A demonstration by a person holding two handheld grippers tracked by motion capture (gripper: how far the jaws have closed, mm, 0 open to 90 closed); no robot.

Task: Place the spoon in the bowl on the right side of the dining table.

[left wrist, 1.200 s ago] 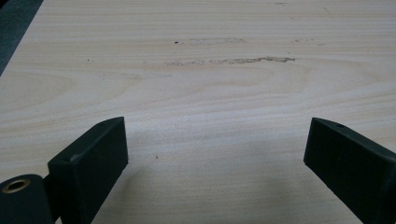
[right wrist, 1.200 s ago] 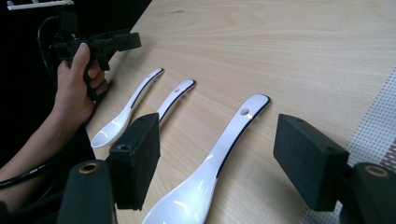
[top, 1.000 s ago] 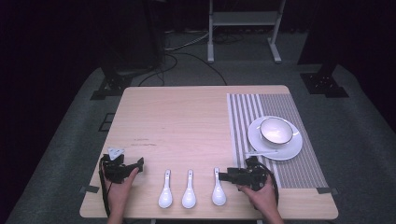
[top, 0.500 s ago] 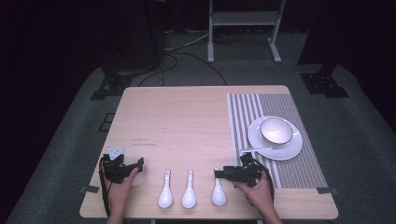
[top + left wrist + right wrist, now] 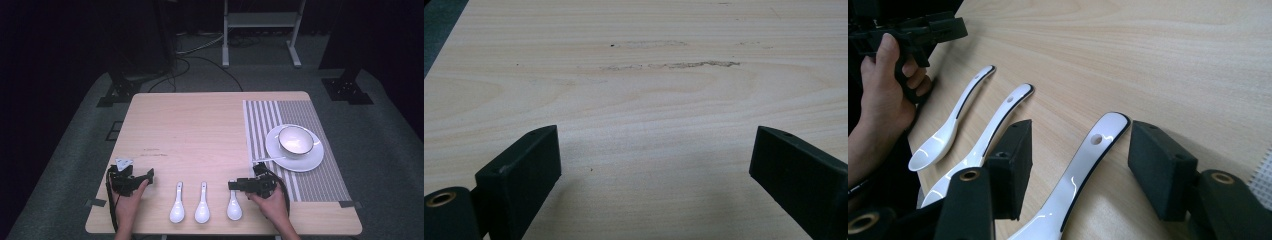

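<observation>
The right hand-held gripper (image 5: pixel 235 185) sits close to the near edge of the table (image 5: pixel 200 125), with broad bare wood beyond it and the striped mat (image 5: pixel 295 150), plate (image 5: pixel 295 155) and bowl (image 5: pixel 295 140) off to its right. Its jaws have just been closing and now stand apart on either side of the handle of the nearest spoon (image 5: pixel 1083 160); the pads seem not to touch it yet. Two more spoons (image 5: pixel 190 202) lie to its left. Farther left, the left hand-held gripper (image 5: pixel 654 165) rests with jaws wide over bare wood, holding nothing.
</observation>
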